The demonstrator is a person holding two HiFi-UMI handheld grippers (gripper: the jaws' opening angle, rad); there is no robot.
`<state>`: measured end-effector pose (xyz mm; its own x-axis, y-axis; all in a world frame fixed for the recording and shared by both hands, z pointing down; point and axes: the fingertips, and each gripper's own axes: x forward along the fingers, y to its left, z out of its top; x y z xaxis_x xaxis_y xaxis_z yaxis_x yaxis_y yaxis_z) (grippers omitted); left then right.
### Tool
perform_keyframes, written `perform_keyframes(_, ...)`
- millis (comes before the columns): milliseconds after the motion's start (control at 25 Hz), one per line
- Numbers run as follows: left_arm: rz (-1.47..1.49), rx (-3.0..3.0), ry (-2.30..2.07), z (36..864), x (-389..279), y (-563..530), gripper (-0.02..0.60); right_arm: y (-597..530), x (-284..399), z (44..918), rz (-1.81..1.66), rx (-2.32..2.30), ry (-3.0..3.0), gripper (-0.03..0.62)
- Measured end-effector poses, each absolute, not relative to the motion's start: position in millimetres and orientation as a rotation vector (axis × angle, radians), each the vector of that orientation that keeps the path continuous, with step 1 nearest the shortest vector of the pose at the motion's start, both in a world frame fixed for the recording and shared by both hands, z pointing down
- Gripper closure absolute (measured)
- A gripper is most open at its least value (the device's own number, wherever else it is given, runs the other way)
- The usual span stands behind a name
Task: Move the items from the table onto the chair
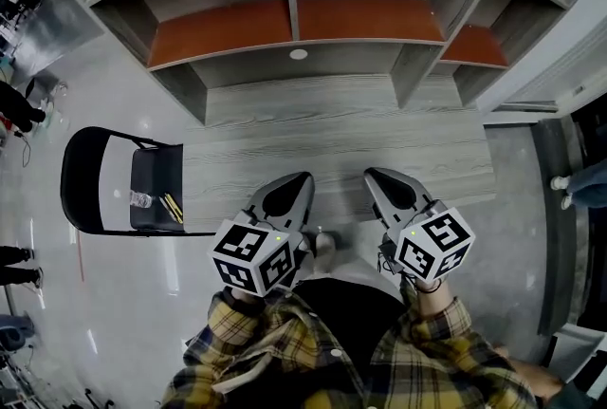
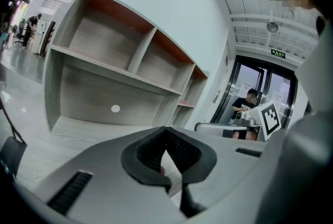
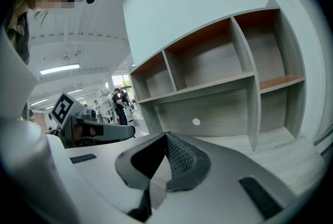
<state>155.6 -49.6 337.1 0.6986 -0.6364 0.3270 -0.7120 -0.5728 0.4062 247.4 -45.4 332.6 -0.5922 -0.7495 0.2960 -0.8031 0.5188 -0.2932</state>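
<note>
Hovering closed, left hand-held gripper [image 1: 303, 179], right hand-held gripper [image 1: 372, 175], both empty

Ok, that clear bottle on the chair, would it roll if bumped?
Likely: the clear bottle seems to lie on its side on the chair seat, so a nudge could roll it. It looks small and see-through, so probably light.

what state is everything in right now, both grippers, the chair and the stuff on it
left gripper: shut, nothing between its jaws
right gripper: shut, nothing between its jaws
chair: unfolded, standing at the left end of the table
bottle: on the chair seat, too small to tell if upright
yellow thing: lying on the chair seat, beside the bottle
</note>
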Motion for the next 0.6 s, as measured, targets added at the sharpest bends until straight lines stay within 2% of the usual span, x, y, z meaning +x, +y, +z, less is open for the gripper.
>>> perform_keyframes(600, 0.198, 2.380, -1.021, 344, 157, -53, 0.578, -48, 259, 336, 0.620, 1.378, -2.598, 0.577)
